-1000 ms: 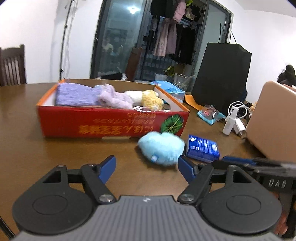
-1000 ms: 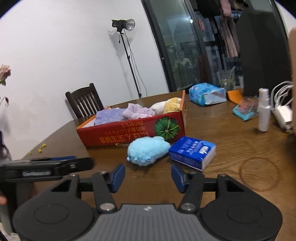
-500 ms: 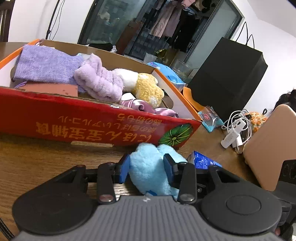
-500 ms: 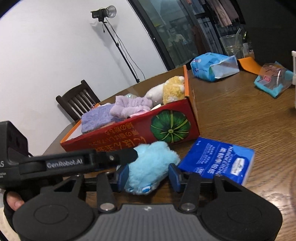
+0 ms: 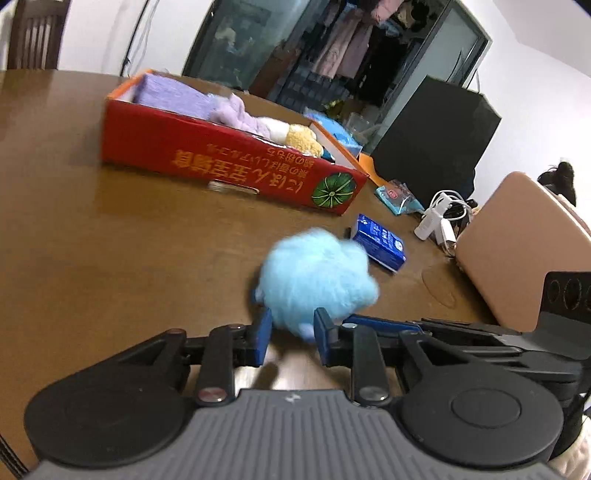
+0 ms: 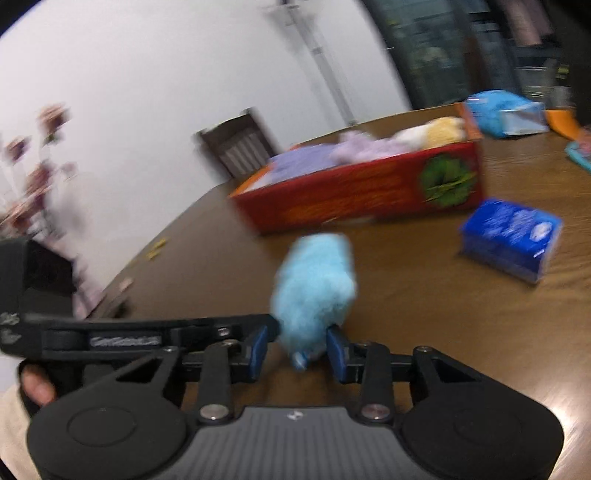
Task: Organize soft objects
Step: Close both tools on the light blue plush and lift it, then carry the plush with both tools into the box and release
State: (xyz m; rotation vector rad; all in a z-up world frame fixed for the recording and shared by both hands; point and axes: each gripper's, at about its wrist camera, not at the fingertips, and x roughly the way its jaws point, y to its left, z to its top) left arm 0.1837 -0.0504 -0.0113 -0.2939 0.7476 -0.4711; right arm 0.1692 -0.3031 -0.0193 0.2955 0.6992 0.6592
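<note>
Fluffy light-blue plush toy (image 5: 314,284) sits between both tongs: your left gripper (image 5: 291,338) and right gripper (image 6: 297,349) are each closing on its near end. It hangs short of the red cardboard box (image 5: 221,162), where other soft items already lie.

It was a home's dining room; a wooden dining table (image 5: 110,236) stood central; behind the table hung clothes (image 5: 343,48) beyond glass doors; a wooden chair (image 5: 35,35) sat at the table's far edge.
</note>
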